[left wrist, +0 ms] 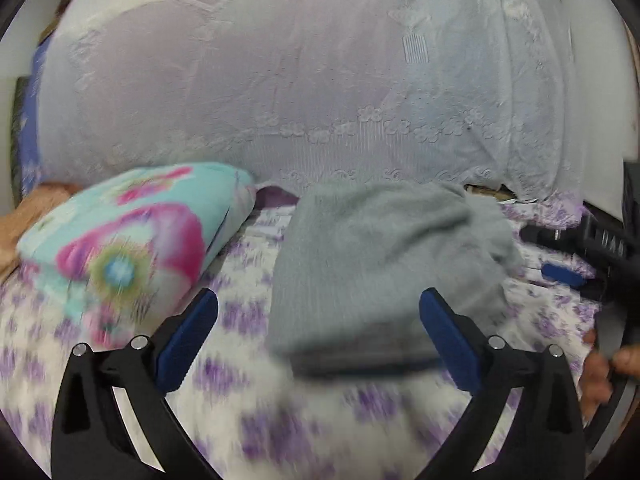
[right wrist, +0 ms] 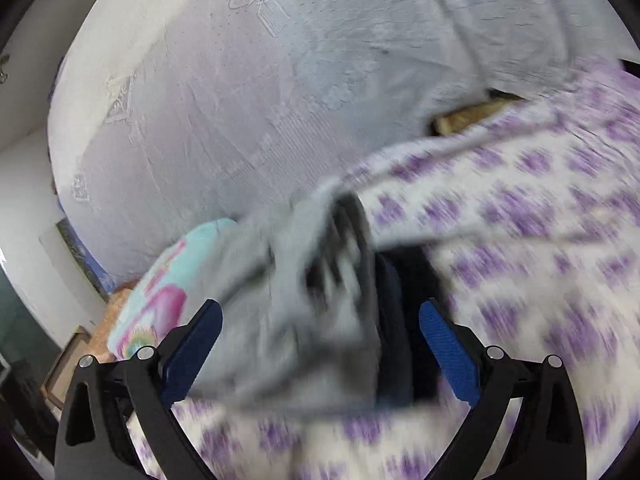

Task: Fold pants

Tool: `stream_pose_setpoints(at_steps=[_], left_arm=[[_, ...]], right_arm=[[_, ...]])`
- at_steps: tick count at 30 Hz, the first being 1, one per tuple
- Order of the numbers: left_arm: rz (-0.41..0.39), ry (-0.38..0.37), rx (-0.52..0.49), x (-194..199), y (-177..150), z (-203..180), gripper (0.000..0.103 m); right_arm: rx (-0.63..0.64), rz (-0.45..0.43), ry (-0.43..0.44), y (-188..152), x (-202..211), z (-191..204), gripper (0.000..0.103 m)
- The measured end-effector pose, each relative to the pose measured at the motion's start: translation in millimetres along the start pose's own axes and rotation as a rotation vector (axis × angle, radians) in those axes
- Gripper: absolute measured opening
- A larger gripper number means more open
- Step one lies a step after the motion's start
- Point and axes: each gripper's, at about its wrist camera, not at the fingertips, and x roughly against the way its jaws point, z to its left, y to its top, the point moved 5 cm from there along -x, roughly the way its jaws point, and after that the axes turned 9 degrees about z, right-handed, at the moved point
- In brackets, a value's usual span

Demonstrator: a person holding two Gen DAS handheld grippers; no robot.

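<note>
The grey pants lie folded in a thick stack on the purple-flowered bed sheet, a darker band along their near edge. My left gripper stands wide open just before that edge, its blue pads clear of the cloth. At the right edge of the left wrist view, my right gripper's black body shows beside the pants, with a hand below it. In the blurred right wrist view the pants lie between the wide-open jaws of the right gripper, and the pads do not press on them.
A turquoise and pink flowered pillow lies left of the pants, also seen as pillow. A white lace curtain hangs along the bed's far side. A dark shape beside the pants is too blurred to name.
</note>
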Motion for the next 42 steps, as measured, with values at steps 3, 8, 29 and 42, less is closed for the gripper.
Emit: stream_pose_setpoints(at_steps=[3,8,29,42], left_arm=[[0.041,-0.012,-0.016,19.1,-52.1,-10.3,0.098],[0.091,0.059,-0.022,50.1,-110.8,-11.8,0.098],[0.059,0.057,-0.117,11.6,-87.6,-22.5,0.098],[0.074,0.06,-0.064,1.8,-85.5,-10.3,0.098]], right_arm=[[0.086,0.017,-0.091,-69.2,15.4,4.8,0.099],[0.282,-0.022,-0.212,-136.5,55.3,18.8,0.099],[0.293,-0.15,-0.275,-111.7,32.1,48.6,0.1],[0.189,-0.109,-0.28,-109.7,22.9,28.7,0.1]])
